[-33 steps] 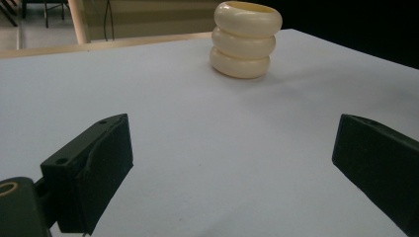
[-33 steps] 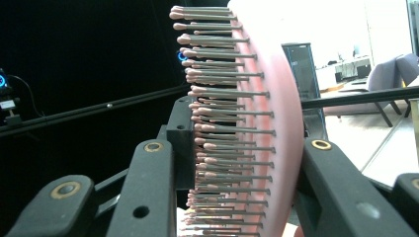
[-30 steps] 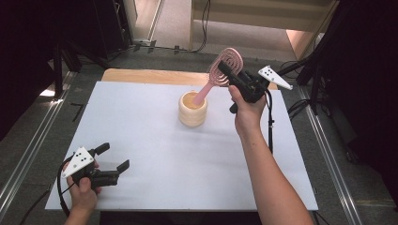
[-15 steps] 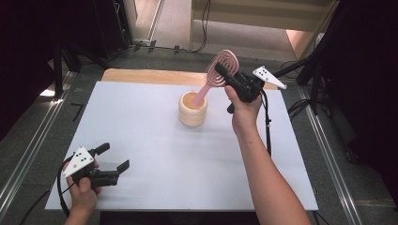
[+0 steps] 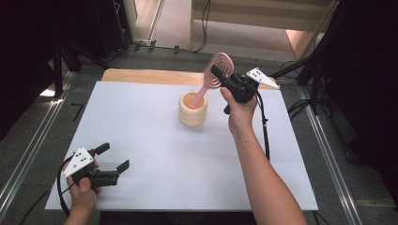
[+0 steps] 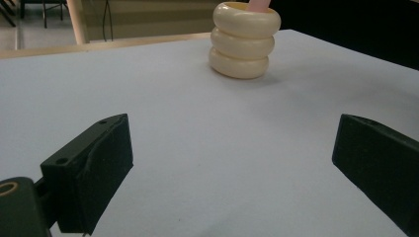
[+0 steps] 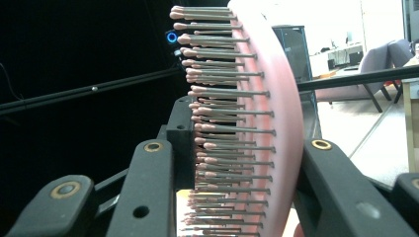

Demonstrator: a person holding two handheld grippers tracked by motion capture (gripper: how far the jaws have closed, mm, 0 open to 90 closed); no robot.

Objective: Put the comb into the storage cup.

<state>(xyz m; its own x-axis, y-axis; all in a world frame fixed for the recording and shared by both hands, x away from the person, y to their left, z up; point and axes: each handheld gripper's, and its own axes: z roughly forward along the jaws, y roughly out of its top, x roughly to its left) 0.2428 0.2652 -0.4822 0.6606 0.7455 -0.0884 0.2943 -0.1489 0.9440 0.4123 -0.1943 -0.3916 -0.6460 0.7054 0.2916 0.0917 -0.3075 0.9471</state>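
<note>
A pink hairbrush (image 5: 217,70) leans with its handle down inside a cream ribbed cup (image 5: 193,109) at the back middle of the white table. My right gripper (image 5: 218,76) is shut on the brush's head, just right of the cup and above it. From the right gripper view, the brush (image 7: 269,123) sits between the two black jaws, bristles toward the left jaw. My left gripper (image 5: 114,158) rests at the table's front left, open, with nothing between its fingers. Ahead of it, in the left gripper view, stands the cup (image 6: 245,42).
A white sheet (image 5: 141,140) covers the table; a wooden strip (image 5: 141,76) shows along its far edge. Metal rails (image 5: 28,154) run along both sides. Black stands and cables (image 5: 309,75) crowd the floor at the back right.
My right gripper has sunk a little with the brush, so the handle sits deeper in the cup. The left gripper has stayed where it was.
</note>
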